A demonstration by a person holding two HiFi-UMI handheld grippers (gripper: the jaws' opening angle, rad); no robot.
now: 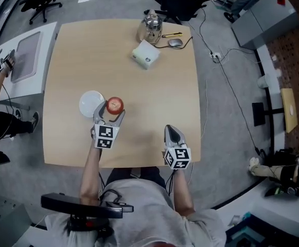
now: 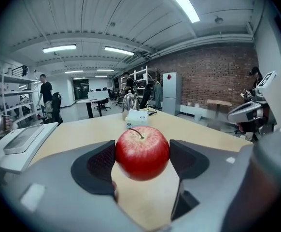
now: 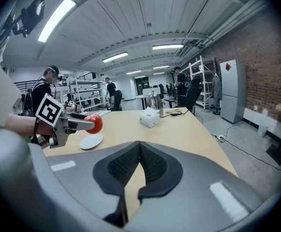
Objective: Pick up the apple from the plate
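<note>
A red apple (image 1: 114,105) is clamped between the pads of my left gripper (image 1: 111,109), held above the table just right of the white plate (image 1: 90,103). In the left gripper view the apple (image 2: 142,152) hangs clear of the tabletop, squeezed from both sides. The right gripper view shows the apple (image 3: 94,123) lifted above the empty plate (image 3: 91,141). My right gripper (image 1: 172,133) rests near the table's front edge, its pads (image 3: 131,166) pressed together with nothing between them.
At the table's far side stand a white box (image 1: 146,54), a metal kettle (image 1: 150,28), a pen and a mouse (image 1: 175,42). A white side cabinet (image 1: 23,60) adjoins the table's left. Another person's hand (image 1: 3,66) shows at the far left.
</note>
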